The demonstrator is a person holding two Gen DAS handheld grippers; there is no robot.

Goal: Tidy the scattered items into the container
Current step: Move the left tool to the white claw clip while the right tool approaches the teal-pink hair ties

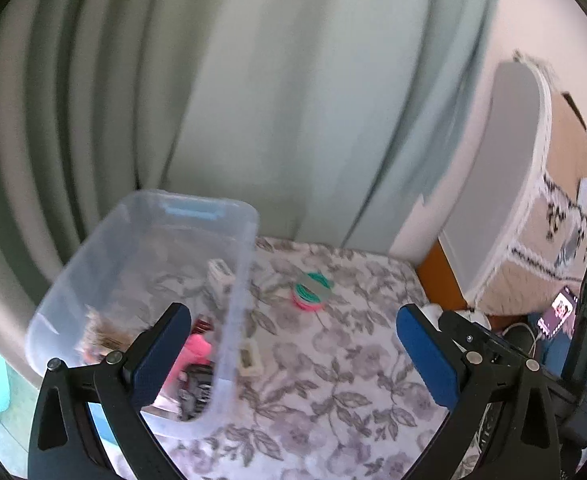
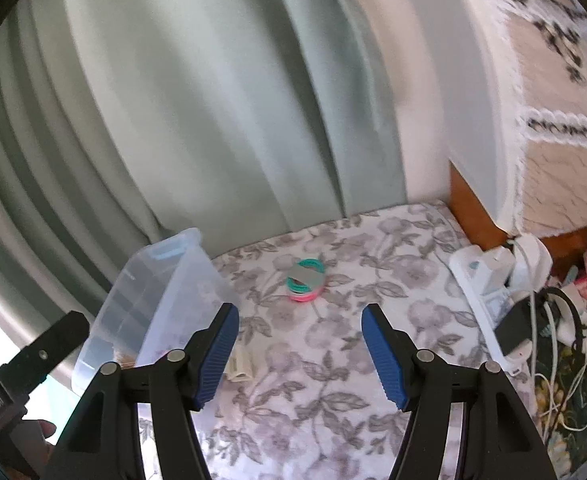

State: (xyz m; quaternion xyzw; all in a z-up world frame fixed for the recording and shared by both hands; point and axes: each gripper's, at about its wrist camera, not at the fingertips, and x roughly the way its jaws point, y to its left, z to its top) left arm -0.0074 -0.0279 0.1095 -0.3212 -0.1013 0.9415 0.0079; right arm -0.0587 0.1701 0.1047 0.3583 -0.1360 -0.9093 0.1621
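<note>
A clear plastic bin [image 1: 233,320] [image 2: 161,280] stands on the floral bedsheet at the left, holding a pink item [image 1: 195,354], a white box [image 1: 219,276] and other small things. A bundle of pink and green hair ties [image 1: 312,292] [image 2: 306,281] with a grey card lies on the sheet right of the bin. A small beige clip [image 1: 249,357] [image 2: 240,365] lies beside the bin's wall. My left gripper [image 1: 293,350] is open over the bin's near corner, empty. My right gripper [image 2: 300,350] is open above the sheet, short of the hair ties, empty.
Green curtains [image 1: 253,100] hang behind the bed. A white power strip [image 2: 489,280] with cables lies at the sheet's right edge. A patterned cushion [image 2: 553,120] and wooden frame [image 2: 469,212] stand at the right. A phone [image 1: 557,312] lies at the far right.
</note>
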